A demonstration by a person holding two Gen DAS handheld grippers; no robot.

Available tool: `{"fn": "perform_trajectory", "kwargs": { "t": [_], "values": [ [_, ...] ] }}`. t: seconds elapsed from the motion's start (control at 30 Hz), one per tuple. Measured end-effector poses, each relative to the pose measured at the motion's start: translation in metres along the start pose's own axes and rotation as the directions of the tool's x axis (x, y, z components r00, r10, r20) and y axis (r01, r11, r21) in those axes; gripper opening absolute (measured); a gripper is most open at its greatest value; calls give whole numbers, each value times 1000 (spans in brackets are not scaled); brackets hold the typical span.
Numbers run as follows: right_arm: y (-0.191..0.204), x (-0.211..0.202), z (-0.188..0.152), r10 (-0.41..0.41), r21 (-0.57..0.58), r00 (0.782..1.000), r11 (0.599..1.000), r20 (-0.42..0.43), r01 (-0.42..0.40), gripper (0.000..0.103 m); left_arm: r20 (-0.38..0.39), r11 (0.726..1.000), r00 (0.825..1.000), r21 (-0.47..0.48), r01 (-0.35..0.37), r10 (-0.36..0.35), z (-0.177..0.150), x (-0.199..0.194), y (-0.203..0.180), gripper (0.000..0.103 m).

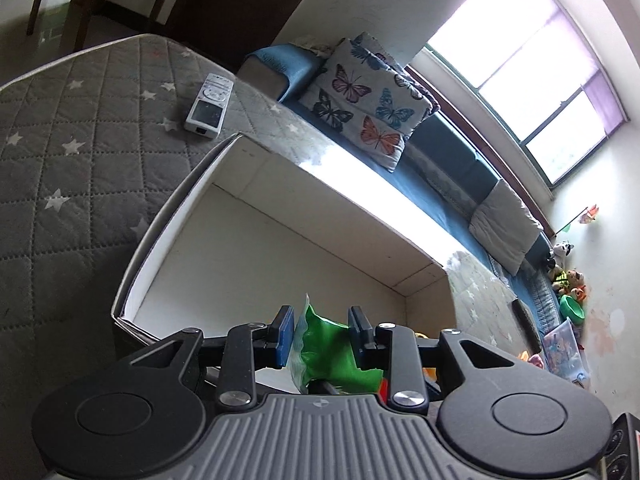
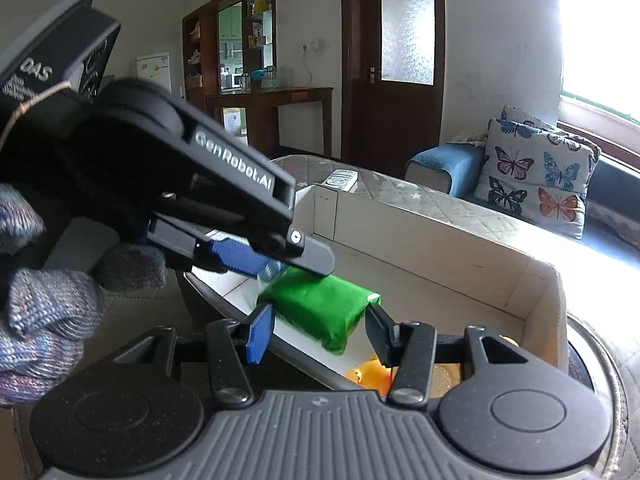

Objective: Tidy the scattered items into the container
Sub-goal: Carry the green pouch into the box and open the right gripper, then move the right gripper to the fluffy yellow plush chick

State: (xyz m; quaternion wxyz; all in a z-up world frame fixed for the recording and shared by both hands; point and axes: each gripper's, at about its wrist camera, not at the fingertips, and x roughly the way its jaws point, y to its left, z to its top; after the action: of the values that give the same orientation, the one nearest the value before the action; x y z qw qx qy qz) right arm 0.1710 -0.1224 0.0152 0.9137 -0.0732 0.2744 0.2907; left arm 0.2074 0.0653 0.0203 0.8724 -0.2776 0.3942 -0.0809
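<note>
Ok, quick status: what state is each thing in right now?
Left hand-held gripper: shut on green packet.
Green packet: held over the box, not yet released.
Right hand-held gripper: open, holding nothing.
White box: open-topped, an orange item in one corner.
Remote control: lying face-up on the quilted cover, outside the box.

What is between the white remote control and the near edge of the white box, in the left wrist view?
Only bare grey star-quilted cover lies between the remote control and the box; nothing else rests there. The left wrist view shows this stretch.
</note>
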Motion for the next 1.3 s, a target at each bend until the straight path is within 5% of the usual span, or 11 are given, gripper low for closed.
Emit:
{"fn": "perform_trajectory", "kwargs": {
  "t": [0.6,1.3],
  "values": [
    [5,-20,-12,1,-4,1000,1000,18,-1,54,10,1000,1000,6,-14,14,-10,-13,2,31],
    [20,-64,-54,-24,-18,1000,1000,-5,24,59,28,997,1000,74,-5,3,-64,-67,-5,31]
  ]
}}
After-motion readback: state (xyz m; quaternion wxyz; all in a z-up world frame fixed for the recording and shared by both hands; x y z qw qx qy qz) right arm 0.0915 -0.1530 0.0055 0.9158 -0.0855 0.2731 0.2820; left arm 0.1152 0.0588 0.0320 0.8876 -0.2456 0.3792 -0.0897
